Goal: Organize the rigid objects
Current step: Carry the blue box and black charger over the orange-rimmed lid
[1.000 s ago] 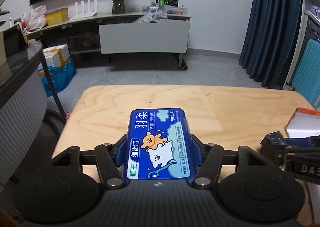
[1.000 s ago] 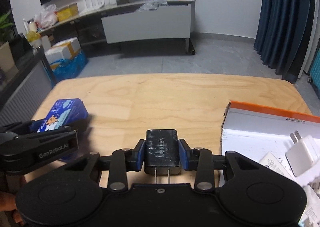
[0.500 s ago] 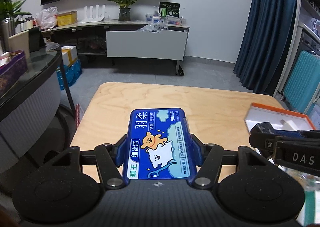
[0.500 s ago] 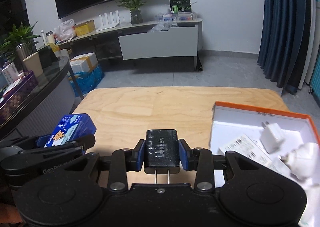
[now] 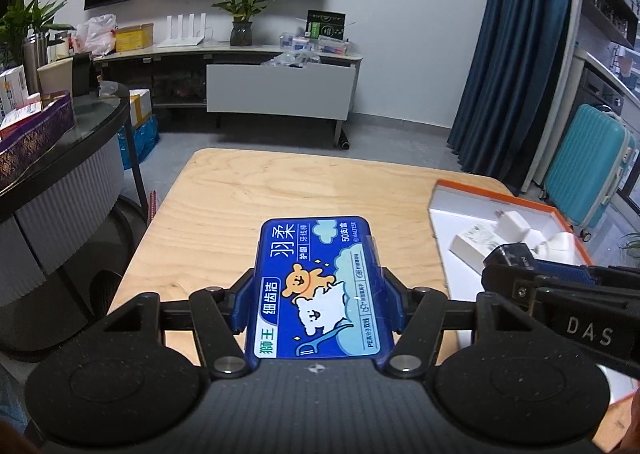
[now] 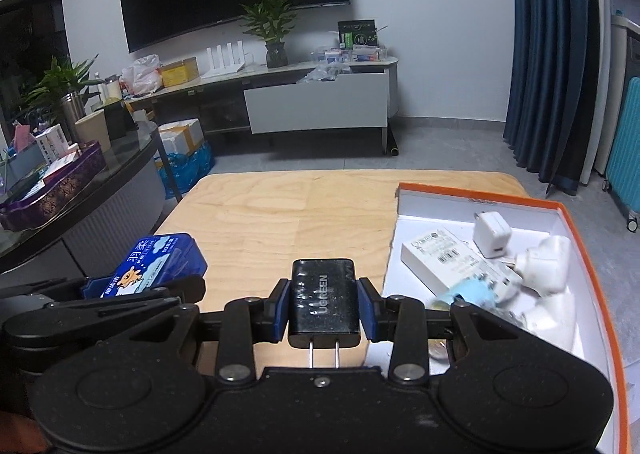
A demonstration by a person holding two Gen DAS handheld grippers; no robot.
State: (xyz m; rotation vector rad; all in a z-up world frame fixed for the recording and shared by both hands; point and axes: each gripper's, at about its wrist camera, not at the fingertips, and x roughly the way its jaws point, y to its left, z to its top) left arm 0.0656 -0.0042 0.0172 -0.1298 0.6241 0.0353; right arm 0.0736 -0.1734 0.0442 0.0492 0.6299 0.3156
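My left gripper is shut on a blue dental floss box with a bear picture, held above the wooden table. The box also shows in the right wrist view at the left. My right gripper is shut on a black UGREEN charger, prongs toward the camera, held above the table beside the orange-rimmed white box. That box holds white chargers and a white labelled pack.
A dark curved counter with boxes stands left of the table. A teal suitcase and blue curtains are at the right. A TV stand with a plant lines the far wall.
Both grippers have risen and tilted up, each keeping its object. The orange-rimmed box and the room's far wall have come more into view.
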